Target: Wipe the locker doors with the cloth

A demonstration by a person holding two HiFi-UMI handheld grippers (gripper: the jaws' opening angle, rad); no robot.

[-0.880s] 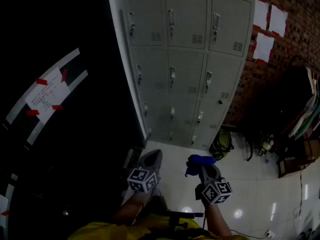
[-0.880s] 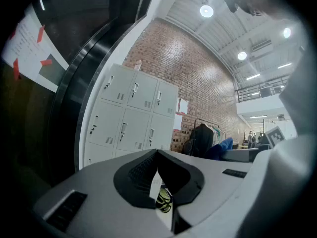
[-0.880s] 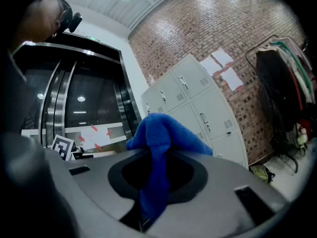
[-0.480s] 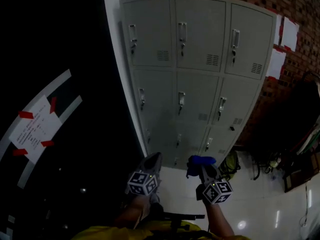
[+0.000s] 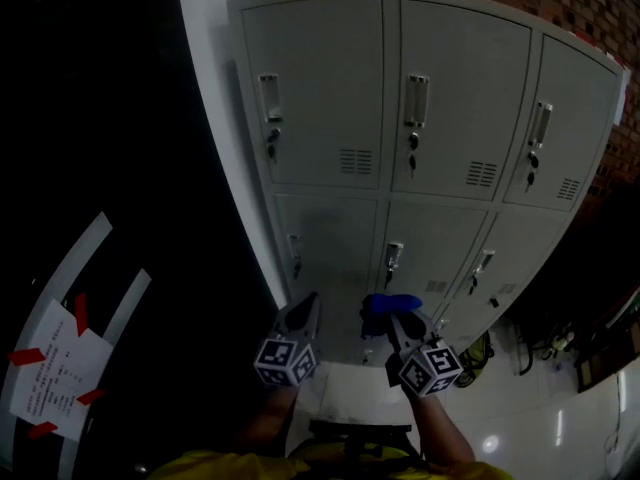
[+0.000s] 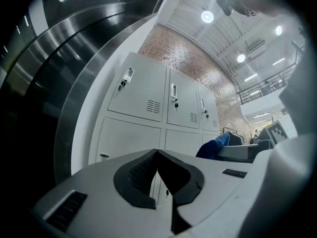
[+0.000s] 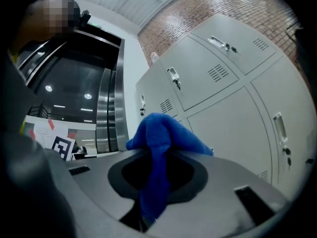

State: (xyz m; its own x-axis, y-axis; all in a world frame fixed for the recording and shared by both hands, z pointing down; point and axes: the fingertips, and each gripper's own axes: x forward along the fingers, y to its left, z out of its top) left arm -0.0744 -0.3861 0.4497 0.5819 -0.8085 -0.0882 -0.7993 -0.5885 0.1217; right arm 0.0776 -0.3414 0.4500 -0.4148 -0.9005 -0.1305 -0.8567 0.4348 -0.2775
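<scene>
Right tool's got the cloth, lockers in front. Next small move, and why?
Probably push the right tool forward until the blue cloth presses on the nearest locker door. The cloth is clamped in its jaws and bunched over the tips, but the right gripper view shows a gap to the doors, so no wiping contact seems made. The left tool is shut and empty.

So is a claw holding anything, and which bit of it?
The right claw is shut on the blue cloth, pinching a bunched fold; the rest puffs out in front. The left claw is shut with nothing in it.
</scene>
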